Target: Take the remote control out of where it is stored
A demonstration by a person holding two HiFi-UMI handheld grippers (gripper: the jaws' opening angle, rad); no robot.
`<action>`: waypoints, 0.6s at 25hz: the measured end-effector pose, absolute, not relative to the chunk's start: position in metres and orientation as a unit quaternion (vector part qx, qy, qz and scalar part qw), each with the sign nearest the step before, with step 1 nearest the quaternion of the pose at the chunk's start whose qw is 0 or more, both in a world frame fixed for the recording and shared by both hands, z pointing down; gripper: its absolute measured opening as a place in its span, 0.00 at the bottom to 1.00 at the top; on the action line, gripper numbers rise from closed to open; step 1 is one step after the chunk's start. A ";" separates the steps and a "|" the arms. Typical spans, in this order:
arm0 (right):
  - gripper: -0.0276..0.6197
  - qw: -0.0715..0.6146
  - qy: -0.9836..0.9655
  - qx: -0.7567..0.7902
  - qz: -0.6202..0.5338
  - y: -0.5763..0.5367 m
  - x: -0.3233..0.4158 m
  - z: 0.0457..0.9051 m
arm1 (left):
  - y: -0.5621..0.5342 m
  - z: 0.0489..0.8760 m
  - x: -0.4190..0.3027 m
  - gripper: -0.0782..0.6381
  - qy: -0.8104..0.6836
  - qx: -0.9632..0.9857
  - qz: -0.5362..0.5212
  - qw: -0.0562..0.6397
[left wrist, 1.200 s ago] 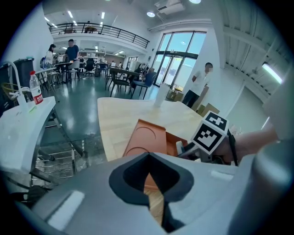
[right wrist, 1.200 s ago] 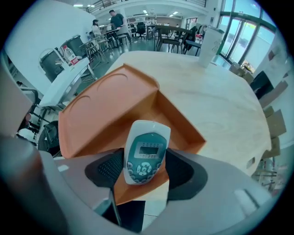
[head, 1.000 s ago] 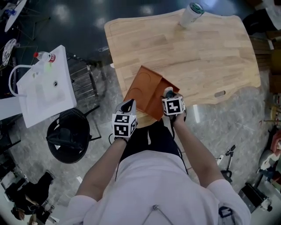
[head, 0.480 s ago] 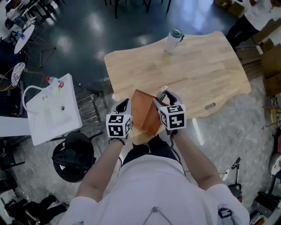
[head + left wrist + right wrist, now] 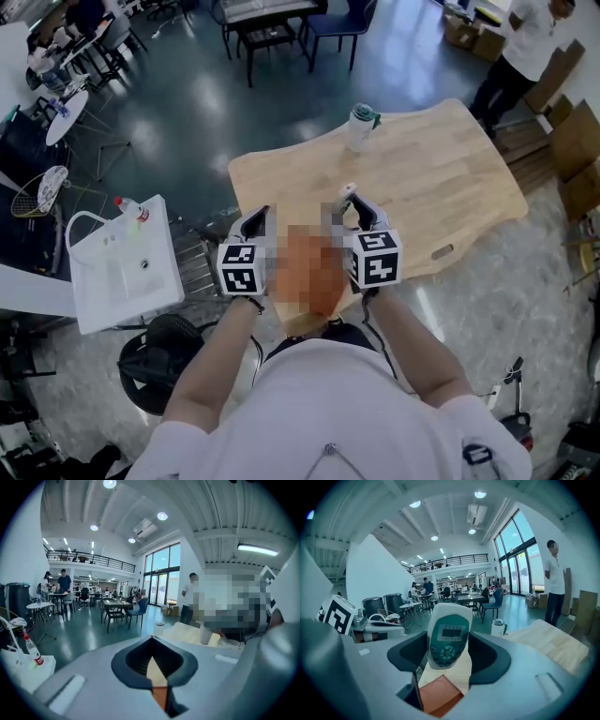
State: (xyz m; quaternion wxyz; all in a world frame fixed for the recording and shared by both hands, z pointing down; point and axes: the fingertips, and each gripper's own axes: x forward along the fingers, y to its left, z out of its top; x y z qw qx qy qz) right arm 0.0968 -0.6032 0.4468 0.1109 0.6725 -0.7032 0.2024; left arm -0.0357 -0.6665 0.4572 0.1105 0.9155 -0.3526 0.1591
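Gripping the remote control (image 5: 447, 634) upright, the right gripper (image 5: 450, 643) had its jaws apart only by the remote's width, one pad pressed on each long side of the lower body. The top half stood clear above the pads. Remote: white shell, teal face panel w/ a small grey display and a cluster of buttons below it; the print on the keys was too small to read.

In the head view the right gripper (image 5: 350, 208) sat over the near edge of the wooden table (image 5: 441, 178), w/ the remote (image 5: 347, 194) poking up from its tips. An orange-brown box (image 5: 436, 695) showed below the remote's lower end, apart from it as far as the right gripper view let me tell.

The left gripper (image 5: 151, 640) had its jaws drawn together at the tips, w/ nothing between them; only a thin wedge of table and a strip of the box (image 5: 160, 696) showed through the gap behind. In the head view it (image 5: 257, 219) hung level w/ the right one, just left of the box.

The marker cubes on both carried black-and-white square patterns, no words. A white cup w/ a green lid (image 5: 361, 127) stood at the table's far edge, its label unreadable.
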 end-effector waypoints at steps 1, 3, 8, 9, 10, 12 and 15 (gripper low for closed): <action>0.51 0.109 -0.703 0.674 0.199 -0.604 0.097 0.443 | -0.667 0.454 -0.036 0.11 -0.352 0.916 0.158 0.109; 0.51 0.104 -0.703 0.676 0.195 -0.604 0.099 0.436 | -0.667 0.451 -0.037 0.11 -0.352 0.916 0.156 0.108; 0.51 0.097 -0.702 0.681 0.186 -0.605 0.106 0.427 | -0.669 0.445 -0.039 0.11 -0.357 0.916 0.153 0.105; 0.51 0.095 -0.701 0.682 0.186 -0.605 0.107 0.426 | -0.669 0.444 -0.039 0.11 -0.357 0.915 0.153 0.104; 0.51 0.093 -0.701 0.683 0.186 -0.606 0.108 0.425 | -0.670 0.444 -0.039 0.11 -0.358 0.915 0.153 0.105; 0.51 0.091 -0.700 0.683 0.186 -0.606 0.108 0.423 | -0.670 0.443 -0.040 0.11 -0.358 0.915 0.154 0.106; 0.51 0.091 -0.701 0.683 0.184 -0.605 0.107 0.418 | -0.669 0.441 -0.043 0.11 -0.360 0.914 0.154 0.107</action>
